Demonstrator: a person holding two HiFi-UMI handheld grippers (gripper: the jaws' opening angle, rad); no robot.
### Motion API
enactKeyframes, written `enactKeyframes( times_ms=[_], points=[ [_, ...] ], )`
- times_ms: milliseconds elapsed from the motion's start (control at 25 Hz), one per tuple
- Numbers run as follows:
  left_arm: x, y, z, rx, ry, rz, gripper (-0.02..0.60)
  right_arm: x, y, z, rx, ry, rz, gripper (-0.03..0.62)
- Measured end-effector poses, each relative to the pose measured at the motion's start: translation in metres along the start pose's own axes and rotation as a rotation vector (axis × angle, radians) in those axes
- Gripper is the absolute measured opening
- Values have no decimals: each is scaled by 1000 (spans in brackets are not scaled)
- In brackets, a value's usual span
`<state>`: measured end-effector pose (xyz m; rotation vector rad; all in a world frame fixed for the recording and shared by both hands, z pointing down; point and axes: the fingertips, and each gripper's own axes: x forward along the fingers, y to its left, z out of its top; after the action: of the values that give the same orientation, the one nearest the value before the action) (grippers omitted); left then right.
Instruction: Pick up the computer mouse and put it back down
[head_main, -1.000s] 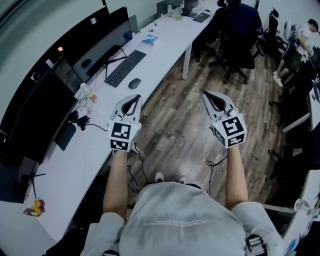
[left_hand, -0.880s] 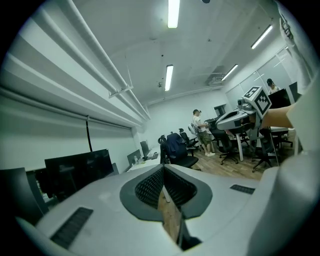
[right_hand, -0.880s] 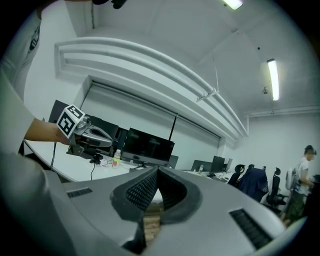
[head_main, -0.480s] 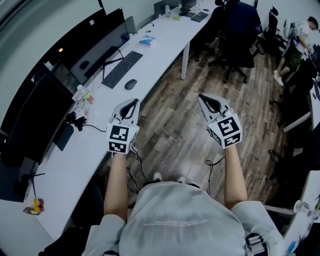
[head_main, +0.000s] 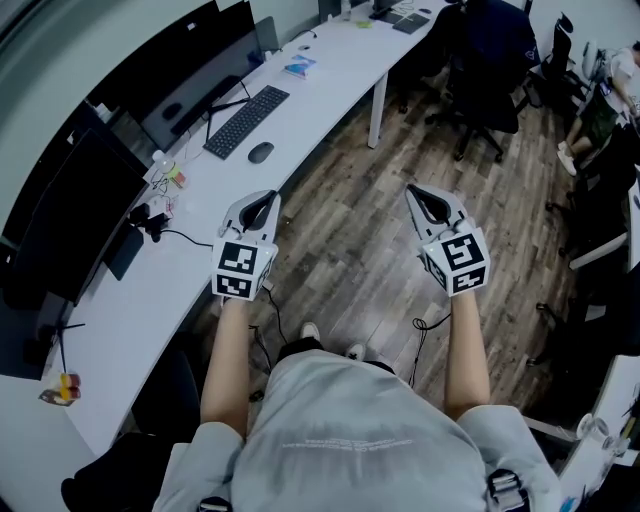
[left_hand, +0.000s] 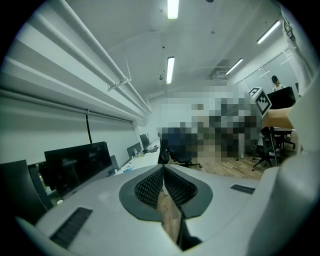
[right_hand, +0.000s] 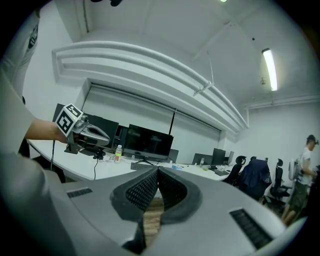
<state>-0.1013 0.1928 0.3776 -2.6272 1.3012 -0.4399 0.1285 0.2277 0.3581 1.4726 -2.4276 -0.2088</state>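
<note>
Over the wood floor (head_main: 350, 230), just off the desk (head_main: 335, 62), the left gripper (head_main: 267, 194) and right gripper (head_main: 413, 191) are both pinched closed, nothing in either. The computer mouse (head_main: 261, 152) lies further ahead, near the desk's floor-side edge, beside the keyboard (head_main: 246, 120). I'd spread the left jaws first and approach from the open floor side; monitors (head_main: 185, 75) wall the back

Open wooden floor (head_main: 350, 230) right of the bench (head_main: 312, 108), bare bench surface around the computer mouse (head_main: 261, 152), keyboard (head_main: 246, 121) just beyond it, monitors (head_main: 185, 75) walling the far edge, cable (head_main: 192, 239) left of the left gripper (head_main: 268, 196), office chair (head_main: 492, 60) well apart.
</note>
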Motion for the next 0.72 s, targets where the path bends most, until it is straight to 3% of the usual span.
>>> enactKeyframes(
  times_ms=[160,280,720],
  points=[
    [2,2,4,-3,3,7,34,-1,-3,-1,18,-17,18,2],
    [3,8,-2,-5,20,19,141,4,-5,1,15,-28,23,2],
    [26,27,-10,-31,25,48,173,38,-20,-6,14,13,22,2]
  ],
)
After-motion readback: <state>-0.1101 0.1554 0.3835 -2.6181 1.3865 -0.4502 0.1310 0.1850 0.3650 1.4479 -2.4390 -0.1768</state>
